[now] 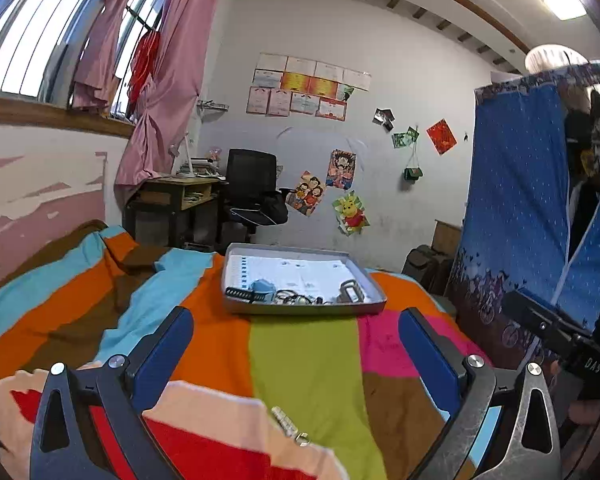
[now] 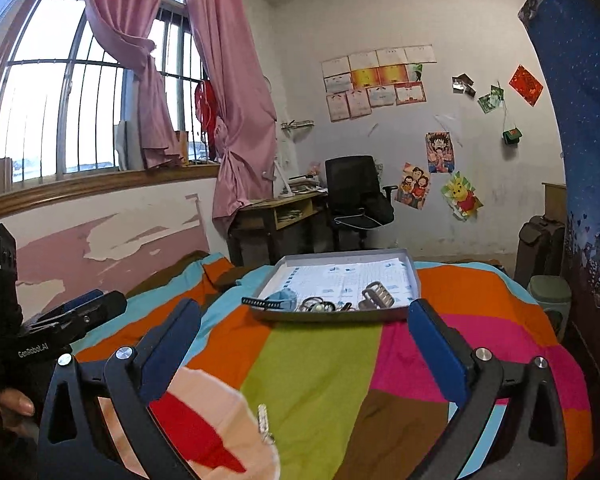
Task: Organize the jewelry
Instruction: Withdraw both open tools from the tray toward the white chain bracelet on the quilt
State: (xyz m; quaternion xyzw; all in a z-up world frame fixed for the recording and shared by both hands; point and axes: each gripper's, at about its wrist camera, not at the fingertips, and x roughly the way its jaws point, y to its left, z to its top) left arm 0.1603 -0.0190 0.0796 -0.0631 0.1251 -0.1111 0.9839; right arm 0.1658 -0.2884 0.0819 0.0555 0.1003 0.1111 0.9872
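Bracelet (image 1: pixel 290 426) loose on bed (image 1: pixel 304 360) | left claw (image 1: pixel 296 344), right claw (image 2: pixel 300 340) both released, empty | step: pickup pending | next: grasp bracelet, carry to tray (image 1: pixel 300 308)

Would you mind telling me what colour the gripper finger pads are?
Blue; the pads show best in the right wrist view.

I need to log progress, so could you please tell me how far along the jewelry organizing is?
Several pieces already lie in the shallow grey cardboard tray, including a blue-faced watch with a black strap and a silver metal bracelet. Nothing is in hand: the left hand-held gripper and right hand-held gripper are open and empty. A small silver beaded piece remains on the striped bedspread.
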